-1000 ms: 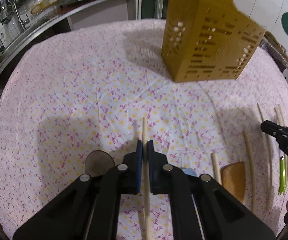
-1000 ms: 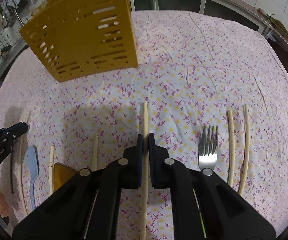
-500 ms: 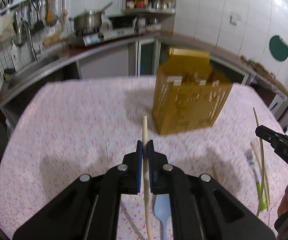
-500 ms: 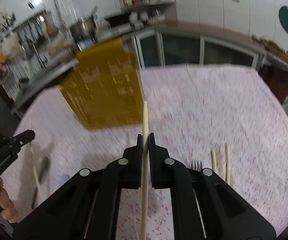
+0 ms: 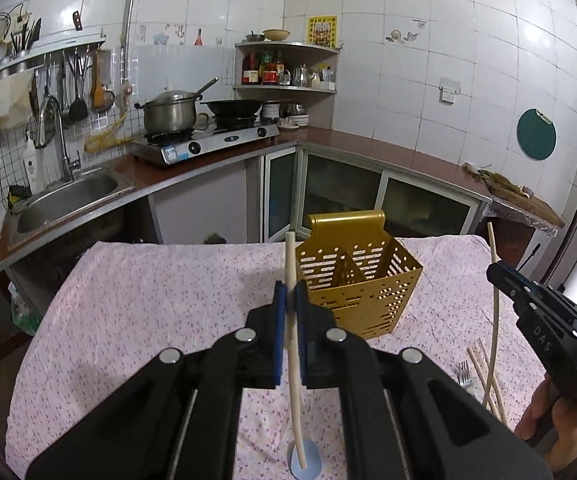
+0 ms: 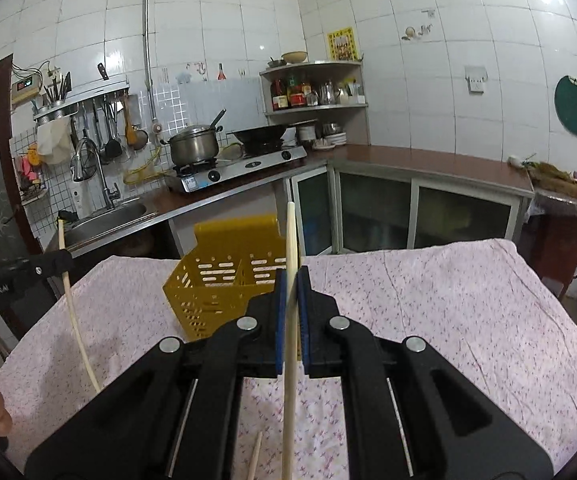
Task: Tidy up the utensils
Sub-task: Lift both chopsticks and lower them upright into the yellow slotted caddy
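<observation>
As held: left gripper (image 5: 290,294) pinching chopstick (image 5: 293,344) upright; right gripper (image 6: 291,280) likewise pinching another.
Caddy (image 5: 358,280): ahead, toward table's far edge, nearer left.

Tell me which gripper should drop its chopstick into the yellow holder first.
Left, probably. Both the left gripper and the right gripper clamp a chopstick upright, but the yellow holder sits just beyond the left jaws, while in the right view it lies further off, leftward.
</observation>
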A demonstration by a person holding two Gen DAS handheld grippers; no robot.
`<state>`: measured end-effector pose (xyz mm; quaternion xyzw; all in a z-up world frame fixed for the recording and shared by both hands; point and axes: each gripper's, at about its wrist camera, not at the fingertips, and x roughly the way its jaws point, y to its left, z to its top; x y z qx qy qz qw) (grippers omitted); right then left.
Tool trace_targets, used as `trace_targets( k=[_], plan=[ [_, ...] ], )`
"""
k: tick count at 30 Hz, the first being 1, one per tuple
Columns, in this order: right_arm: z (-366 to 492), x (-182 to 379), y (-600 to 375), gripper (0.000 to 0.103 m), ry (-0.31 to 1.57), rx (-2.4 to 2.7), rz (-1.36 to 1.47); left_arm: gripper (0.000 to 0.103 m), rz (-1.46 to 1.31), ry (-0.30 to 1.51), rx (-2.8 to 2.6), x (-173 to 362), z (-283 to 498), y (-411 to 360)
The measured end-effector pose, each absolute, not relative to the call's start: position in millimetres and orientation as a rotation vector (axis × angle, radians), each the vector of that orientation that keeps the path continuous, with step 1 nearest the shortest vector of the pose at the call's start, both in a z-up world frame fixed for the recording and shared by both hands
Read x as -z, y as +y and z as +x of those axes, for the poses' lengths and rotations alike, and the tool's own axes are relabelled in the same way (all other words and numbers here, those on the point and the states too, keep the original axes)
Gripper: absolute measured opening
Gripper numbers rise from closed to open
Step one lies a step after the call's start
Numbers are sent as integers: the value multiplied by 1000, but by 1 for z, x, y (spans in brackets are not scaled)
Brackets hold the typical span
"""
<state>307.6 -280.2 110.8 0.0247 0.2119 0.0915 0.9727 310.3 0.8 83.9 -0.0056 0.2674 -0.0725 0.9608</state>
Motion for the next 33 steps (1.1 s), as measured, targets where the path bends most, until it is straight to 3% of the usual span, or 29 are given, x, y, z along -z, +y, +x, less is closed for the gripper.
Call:
trace_targets(
  k=[22, 33],
  plan=[
    [306, -110, -282, 7, 418, -209, 72, 6, -15, 538, 175, -82, 314, -2],
    [330, -129, -280, 7, 308, -208, 87, 6, 14, 475, 171, -101, 329, -17]
  ],
)
